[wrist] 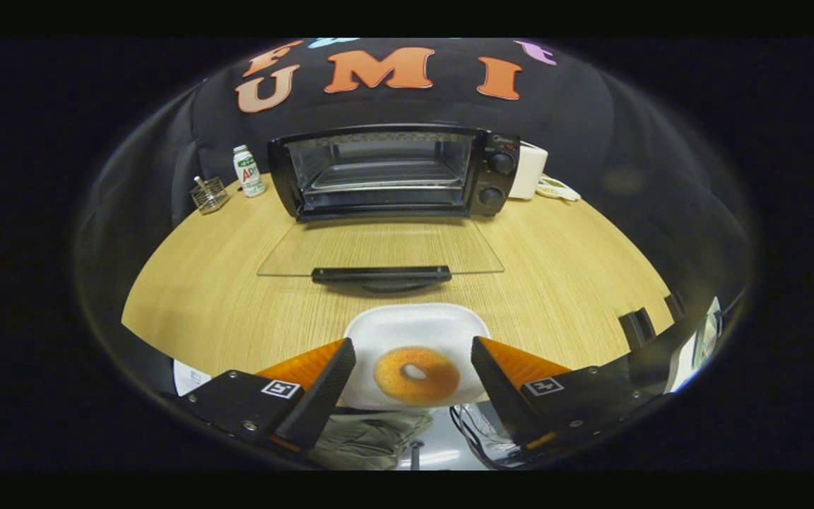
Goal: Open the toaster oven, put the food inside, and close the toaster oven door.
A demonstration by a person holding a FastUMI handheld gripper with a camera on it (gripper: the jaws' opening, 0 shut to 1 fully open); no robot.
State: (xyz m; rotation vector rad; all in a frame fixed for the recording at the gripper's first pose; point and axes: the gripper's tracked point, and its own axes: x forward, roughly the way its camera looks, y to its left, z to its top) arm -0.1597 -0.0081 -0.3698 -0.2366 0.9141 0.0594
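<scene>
Your gripper (414, 353) sits low over the near edge of the wooden table (555, 283), and its jaws stand wide apart, holding nothing. Right between your two fingers (333, 371) lies the doughnut (417, 375), a golden-brown ring flat on a white plate (414, 322). Neither finger touches it; there is clear white plate showing on both sides of the ring. The plate itself rests at the table's near edge, just ahead of your fingertips.

Look beyond the plate and you see the toaster oven (393, 173) at the far side of the table, its front facing you. The glass door (379, 247) is already swung fully down and lies flat, reaching toward you, with its dark handle (381, 275) at the near end, a short way past the plate's far rim. The cavity is open, and you can see the wire rack (386, 177) inside. Two round knobs (499, 164) sit one above the other on the oven's right panel.

Beside the oven on its left stands a small white bottle (247, 170) with a green label, and further left a little wire basket (209, 195). On the oven's right, tucked just behind it, there's a white box-like thing (531, 170) with a cord trailing off; what it is, you cannot tell.
</scene>
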